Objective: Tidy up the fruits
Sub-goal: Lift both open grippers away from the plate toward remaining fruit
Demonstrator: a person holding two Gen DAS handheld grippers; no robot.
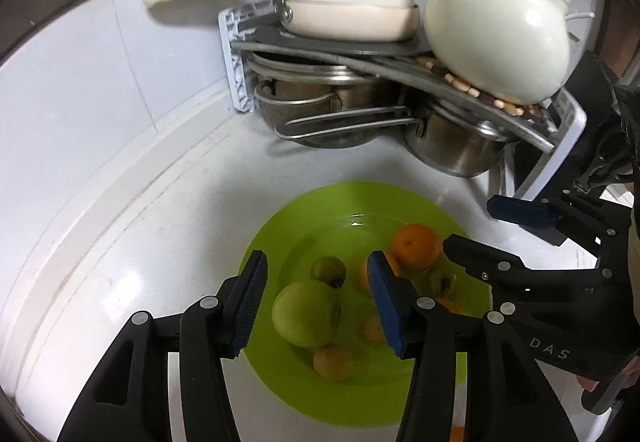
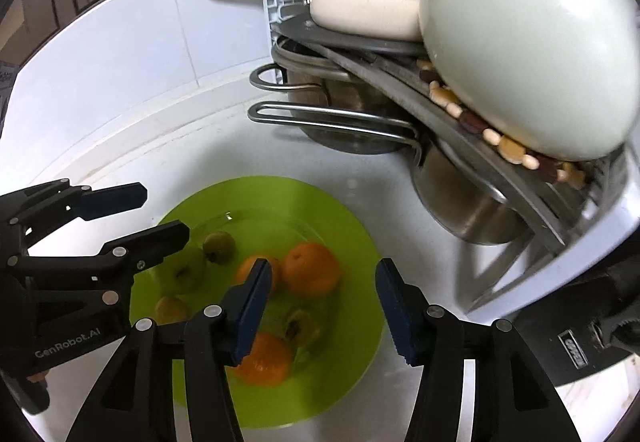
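1. Both claws hung over the green plate (image 1: pixel 276 394) on the white counter (image 1: pixel 120 242). Left claw (image 1: pixel 318 302) was released, jaws wide, nothing between them. Right claw (image 2: pixel 320 306) was likewise released and empty.
2. Fruit was all on the plate: a large green apple (image 1: pixel 306 312), a small green fruit (image 1: pixel 328 269) just behind it, a big orange (image 1: pixel 416 244) toward the far right, a second orange (image 2: pixel 262 360) nearer the right claw, a small orange-yellow fruit (image 1: pixel 332 362) at the near edge, plus a few partly hidden pieces.
3. Progress, my read: fruit looked gathered on one plate, so the collecting seemed largely done. I couldn't tell whether sorting by kind was still wanted; greens sat mostly left, oranges mostly right, not cleanly split.
4. Fruit looked whole, skins intact. One greenish piece (image 2: pixel 298 324) showed a dark stem pit. Motion blur hid finer detail.
5. Dish rack (image 1: pixel 240 54) with pots and a white jug (image 1: pixel 496 30) stood behind, well apart from the plate.
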